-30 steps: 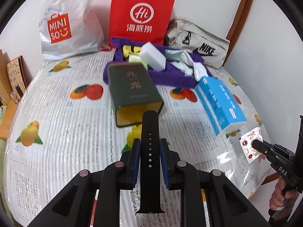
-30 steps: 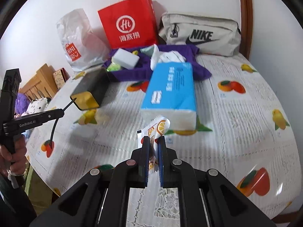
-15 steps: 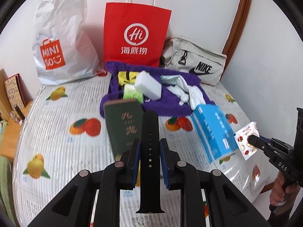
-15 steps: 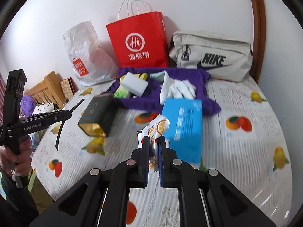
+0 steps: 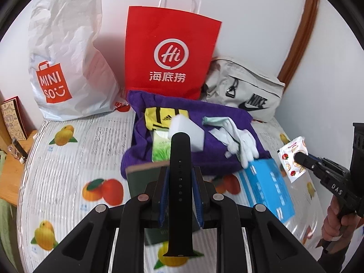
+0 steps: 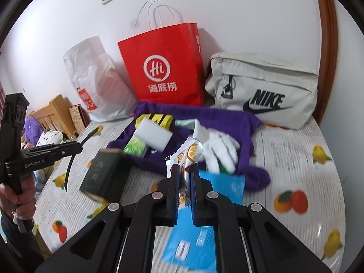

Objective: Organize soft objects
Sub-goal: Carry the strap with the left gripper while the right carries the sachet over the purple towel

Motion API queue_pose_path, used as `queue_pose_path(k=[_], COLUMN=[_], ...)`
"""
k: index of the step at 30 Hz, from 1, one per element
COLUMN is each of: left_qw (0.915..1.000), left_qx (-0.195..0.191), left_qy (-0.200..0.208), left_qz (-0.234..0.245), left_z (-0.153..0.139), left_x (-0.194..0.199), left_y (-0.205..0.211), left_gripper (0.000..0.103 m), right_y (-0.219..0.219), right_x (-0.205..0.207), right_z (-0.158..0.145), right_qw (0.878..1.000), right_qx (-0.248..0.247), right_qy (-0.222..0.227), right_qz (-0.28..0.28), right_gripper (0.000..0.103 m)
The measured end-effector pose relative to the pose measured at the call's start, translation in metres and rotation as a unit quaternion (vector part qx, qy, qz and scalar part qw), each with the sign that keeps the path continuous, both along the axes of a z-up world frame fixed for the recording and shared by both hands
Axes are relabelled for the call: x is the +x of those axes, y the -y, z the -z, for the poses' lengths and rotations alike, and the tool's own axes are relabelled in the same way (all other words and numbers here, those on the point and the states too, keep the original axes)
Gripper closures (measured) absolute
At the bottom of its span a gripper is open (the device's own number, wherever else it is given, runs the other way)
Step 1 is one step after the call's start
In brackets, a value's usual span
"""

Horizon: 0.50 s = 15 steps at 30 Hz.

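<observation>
My left gripper (image 5: 180,170) is shut on a black watch strap (image 5: 180,159) that stands upright between the pads, held above the table. My right gripper (image 6: 184,170) is shut on a white snack packet (image 6: 193,151) printed with orange slices; it also shows in the left wrist view (image 5: 292,157). A purple cloth (image 5: 204,113) lies ahead, holding a yellow Adidas item (image 5: 159,118), a white sponge (image 6: 152,135), a green pack (image 6: 135,146) and white gloves (image 6: 219,150). The left gripper shows in the right wrist view (image 6: 77,146) with the strap (image 6: 72,159).
A dark green tin (image 6: 104,175) and a blue tissue pack (image 5: 268,186) lie on the fruit-print tablecloth (image 5: 68,170) in front of the cloth. A red paper bag (image 5: 168,52), a white Miniso bag (image 5: 66,56) and a beige Nike bag (image 6: 264,91) stand against the back wall.
Both grippers have risen and moved forward toward the purple cloth, each keeping its hold. The tin and tissue pack now sit lower in both views.
</observation>
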<state>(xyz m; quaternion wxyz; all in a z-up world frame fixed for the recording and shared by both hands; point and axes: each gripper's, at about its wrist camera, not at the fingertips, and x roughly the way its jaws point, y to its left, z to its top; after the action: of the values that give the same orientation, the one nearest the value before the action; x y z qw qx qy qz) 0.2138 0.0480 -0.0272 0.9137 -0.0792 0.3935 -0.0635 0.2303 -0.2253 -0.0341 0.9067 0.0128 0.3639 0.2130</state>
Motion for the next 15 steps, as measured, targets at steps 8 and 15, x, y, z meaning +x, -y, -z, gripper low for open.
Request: queue_pose_path(k=[8,15], left_qw=[0.9999,0.9997], left_qx=[-0.008,-0.006], left_qy=[-0.005,-0.007], left_qz=[-0.013,-0.023], left_z=[0.005,0.009], left_x=[0.037,0.06], left_y=[-0.008,-0.015], left_gripper=[0.083,0.083], right_y=[0.0,0.004], right_x=[0.049,0.09], right_z=[-0.003,0.007], right_qw=[1.0,1.0], right_qx=[-0.012,-0.018], right_qy=[0.005,-0.011], right_qz=[0.007,0.018], right_gripper=[0.094,0.094])
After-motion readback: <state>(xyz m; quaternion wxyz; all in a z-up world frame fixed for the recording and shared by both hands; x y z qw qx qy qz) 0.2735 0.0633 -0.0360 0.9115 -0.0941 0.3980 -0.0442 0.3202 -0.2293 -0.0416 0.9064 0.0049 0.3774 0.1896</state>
